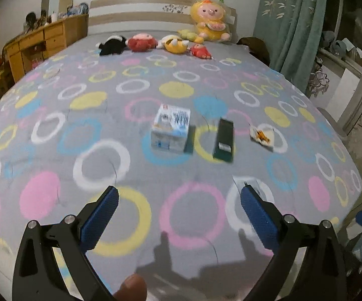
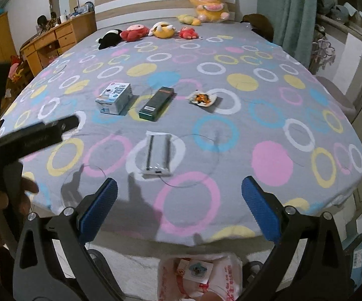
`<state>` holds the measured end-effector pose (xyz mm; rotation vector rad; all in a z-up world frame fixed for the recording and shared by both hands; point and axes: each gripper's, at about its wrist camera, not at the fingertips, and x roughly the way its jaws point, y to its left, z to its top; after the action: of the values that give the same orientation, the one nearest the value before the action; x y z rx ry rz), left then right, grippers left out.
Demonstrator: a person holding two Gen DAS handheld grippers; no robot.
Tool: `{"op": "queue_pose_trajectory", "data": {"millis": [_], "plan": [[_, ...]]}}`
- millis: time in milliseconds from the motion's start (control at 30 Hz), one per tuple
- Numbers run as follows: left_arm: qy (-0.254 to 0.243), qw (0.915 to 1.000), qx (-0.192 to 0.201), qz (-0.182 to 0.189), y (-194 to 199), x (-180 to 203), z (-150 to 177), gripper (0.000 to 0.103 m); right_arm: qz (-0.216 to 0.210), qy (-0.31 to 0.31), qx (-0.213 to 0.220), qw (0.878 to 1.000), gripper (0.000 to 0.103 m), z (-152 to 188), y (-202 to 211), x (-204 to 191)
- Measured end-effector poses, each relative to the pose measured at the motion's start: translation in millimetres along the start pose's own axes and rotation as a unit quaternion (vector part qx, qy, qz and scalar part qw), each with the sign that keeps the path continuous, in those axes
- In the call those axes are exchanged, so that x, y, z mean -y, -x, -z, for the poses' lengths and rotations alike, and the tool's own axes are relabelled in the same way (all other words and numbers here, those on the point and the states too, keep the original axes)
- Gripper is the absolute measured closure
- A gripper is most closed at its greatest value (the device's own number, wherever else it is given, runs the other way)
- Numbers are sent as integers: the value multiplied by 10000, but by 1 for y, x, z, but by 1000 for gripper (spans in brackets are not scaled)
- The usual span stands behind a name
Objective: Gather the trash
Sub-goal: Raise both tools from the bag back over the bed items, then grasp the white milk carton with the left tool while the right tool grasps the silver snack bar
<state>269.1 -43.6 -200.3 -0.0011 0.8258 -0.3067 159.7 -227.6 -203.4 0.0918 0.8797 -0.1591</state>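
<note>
Lying mid-bed beyond both wide-open, empty grippers, left (image 1: pixel 179 204) and right (image 2: pixel 179 195): white-blue cardboard box (image 2: pixel 114 97), dark green oblong carton (image 2: pixel 157 103) pointing toward the headboard, crumpled wrapper (image 2: pixel 202 98); neither clearly nearer.

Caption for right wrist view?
Open right tongs over bed with boxes, wrapper; trash bag below.

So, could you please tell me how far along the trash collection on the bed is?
Done: a plastic bag on the floor below the bed's edge already holds some wrappers. In hand: nothing; the left tongs and right tongs are both open and empty. Left on the bedspread: the white-blue box, dark green box, crumpled wrapper and silver box.
</note>
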Motion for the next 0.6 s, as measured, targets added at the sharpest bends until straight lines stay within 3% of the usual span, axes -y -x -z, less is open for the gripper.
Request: {"op": "queue_pose_trajectory", "data": {"millis": [267,600], "plan": [[-139,9999,54,-26,-38,-14,-44,8,-33,70,-177,9998,7,-16,-34,-20],[-14,10000,-8,-44,-86,-27,-71,8,-26,76,-535,9985,7,-29,-87,-37]]}}
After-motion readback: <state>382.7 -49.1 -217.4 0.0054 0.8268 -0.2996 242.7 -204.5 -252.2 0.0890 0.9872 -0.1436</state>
